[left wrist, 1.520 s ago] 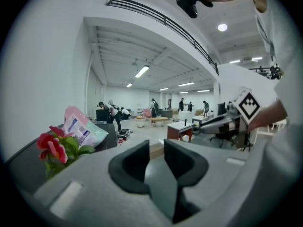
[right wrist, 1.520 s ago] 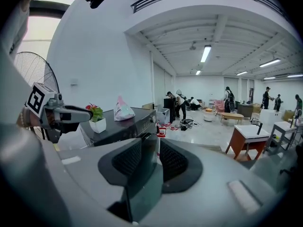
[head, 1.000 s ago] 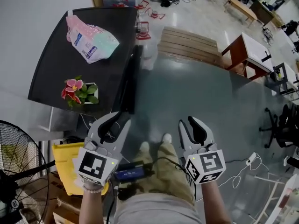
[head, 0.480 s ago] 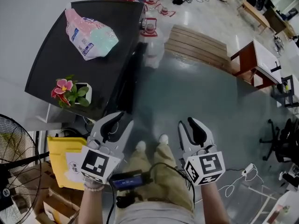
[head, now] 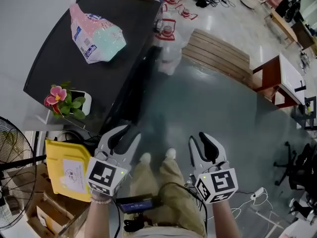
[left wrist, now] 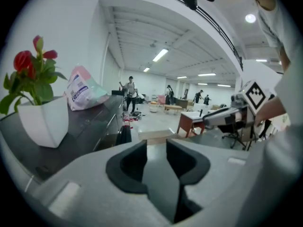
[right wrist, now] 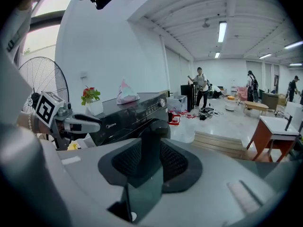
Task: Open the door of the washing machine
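The black washing machine [head: 94,48] stands at the upper left in the head view; its front [head: 141,78] shows edge-on and the door is hard to make out there. The right gripper view has its front panel [right wrist: 137,110] ahead on the left. My left gripper [head: 124,134] hangs low beside the machine's near corner, its jaws opening with nothing between them. In its own view the left gripper [left wrist: 156,148] looks along the machine's top [left wrist: 94,122]. My right gripper [head: 199,139] is over the floor to the right, open and holding nothing, as the right gripper [right wrist: 150,145] also shows in its own view.
A pink-and-teal bag [head: 96,31] and a potted flower [head: 64,100] sit on the machine's top. A fan [head: 12,172], a yellow packet [head: 67,170] and cardboard boxes [head: 49,214] crowd the lower left. A wooden pallet [head: 218,58] and a red-brown table [head: 277,81] stand beyond.
Both grippers have sunk lower in front of the machine. The left jaws have spread wider. The right jaws keep the same gap.
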`<state>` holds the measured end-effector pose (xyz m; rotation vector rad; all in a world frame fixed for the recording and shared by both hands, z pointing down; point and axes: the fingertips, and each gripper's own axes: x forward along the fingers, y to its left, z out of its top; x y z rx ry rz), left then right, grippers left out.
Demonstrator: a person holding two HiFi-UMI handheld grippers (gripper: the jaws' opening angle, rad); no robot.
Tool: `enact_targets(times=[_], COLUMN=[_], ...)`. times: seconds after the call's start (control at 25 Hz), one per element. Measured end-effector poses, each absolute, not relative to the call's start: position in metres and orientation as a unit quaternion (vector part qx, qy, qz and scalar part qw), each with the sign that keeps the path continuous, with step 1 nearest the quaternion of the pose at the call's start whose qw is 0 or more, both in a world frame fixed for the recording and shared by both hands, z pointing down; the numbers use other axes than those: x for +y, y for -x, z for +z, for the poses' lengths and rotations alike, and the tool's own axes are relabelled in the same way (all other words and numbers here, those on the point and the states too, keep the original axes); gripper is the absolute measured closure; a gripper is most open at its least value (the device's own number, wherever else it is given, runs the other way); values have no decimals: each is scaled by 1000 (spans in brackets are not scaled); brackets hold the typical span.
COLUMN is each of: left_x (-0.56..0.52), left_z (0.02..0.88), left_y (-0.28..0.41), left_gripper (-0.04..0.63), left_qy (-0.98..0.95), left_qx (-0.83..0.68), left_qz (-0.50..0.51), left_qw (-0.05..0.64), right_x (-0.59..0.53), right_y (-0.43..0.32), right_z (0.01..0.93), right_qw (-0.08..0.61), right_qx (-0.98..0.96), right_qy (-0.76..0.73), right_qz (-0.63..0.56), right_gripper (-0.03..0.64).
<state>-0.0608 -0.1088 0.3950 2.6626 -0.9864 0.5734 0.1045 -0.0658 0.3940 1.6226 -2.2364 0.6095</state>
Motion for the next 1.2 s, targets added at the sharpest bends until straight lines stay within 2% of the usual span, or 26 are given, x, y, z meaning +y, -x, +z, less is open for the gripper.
enact_targets(times=[1.2], left_x=[-159], left_z=[572], left_y=[64], left_gripper=[453], left_qy=[-816], left_qx=[-479], left_qz=[249], left_qw=[207], right_x=[-116], right_y=[-120], right_z=[476], right_qw=[185], right_qx=[-814], right_qy=[-503], right_qz=[225], right_gripper=[511])
